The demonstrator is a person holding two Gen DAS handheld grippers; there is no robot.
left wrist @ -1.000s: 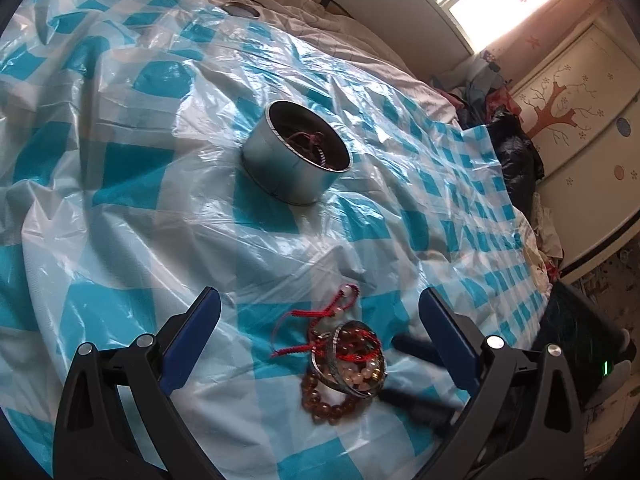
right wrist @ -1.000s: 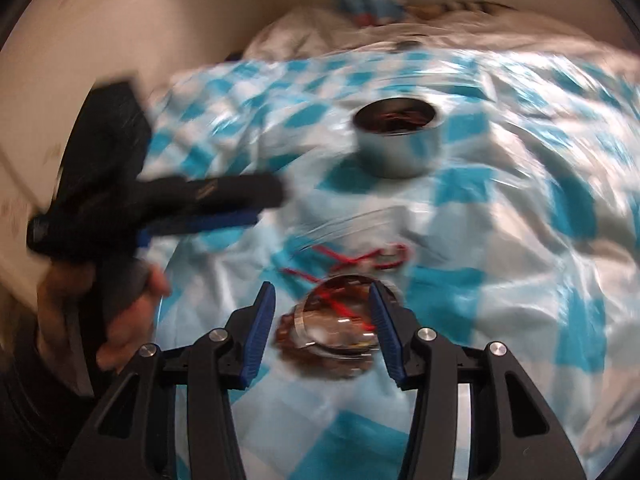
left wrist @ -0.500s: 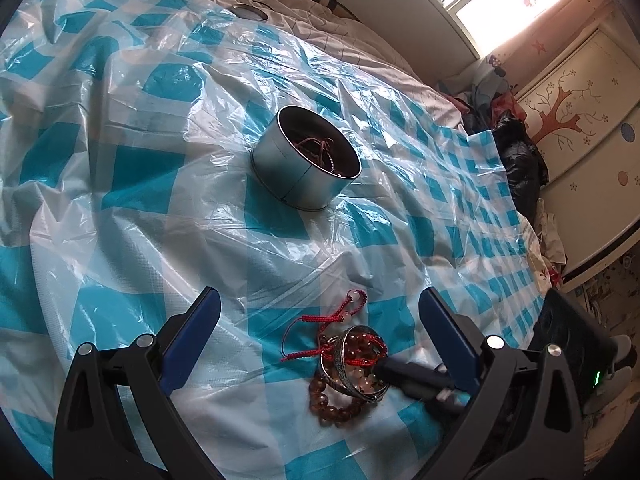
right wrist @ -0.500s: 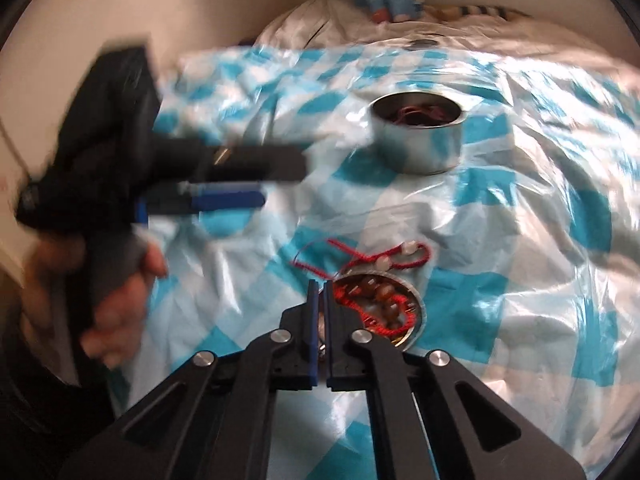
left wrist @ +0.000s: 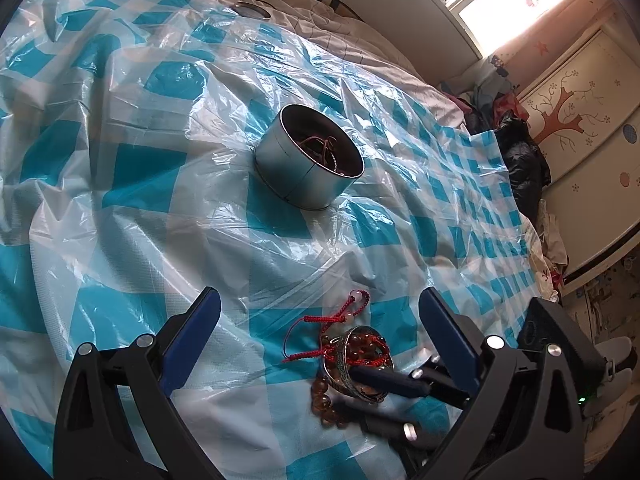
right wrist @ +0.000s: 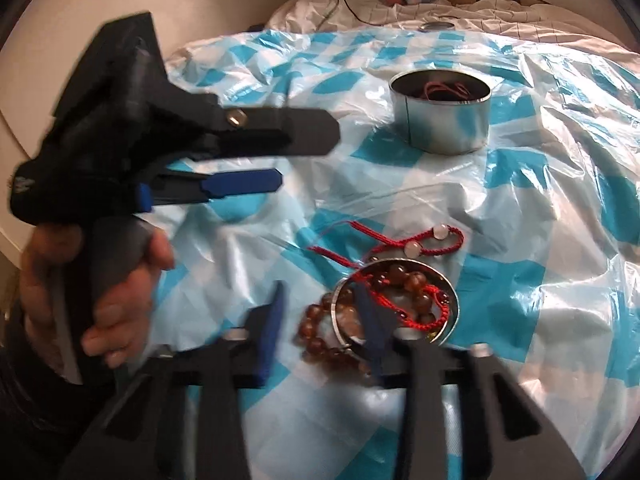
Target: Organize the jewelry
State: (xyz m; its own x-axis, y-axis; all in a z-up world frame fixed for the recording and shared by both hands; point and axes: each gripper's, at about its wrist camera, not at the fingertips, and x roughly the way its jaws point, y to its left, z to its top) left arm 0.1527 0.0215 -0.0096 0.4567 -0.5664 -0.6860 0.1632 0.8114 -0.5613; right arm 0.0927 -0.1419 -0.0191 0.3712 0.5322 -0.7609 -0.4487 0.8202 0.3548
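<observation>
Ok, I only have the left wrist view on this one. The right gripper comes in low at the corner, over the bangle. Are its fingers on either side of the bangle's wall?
Observer: Yes. In the right wrist view, one of the right gripper's fingers is inside the bangle and the other is outside, beside the beads. They are opening and not pressing the wall.
Operator: And what is carrying my left gripper?
Observer: A bare hand grips the handle of the left gripper, which is open, above the sheet and left of the jewelry.
</observation>
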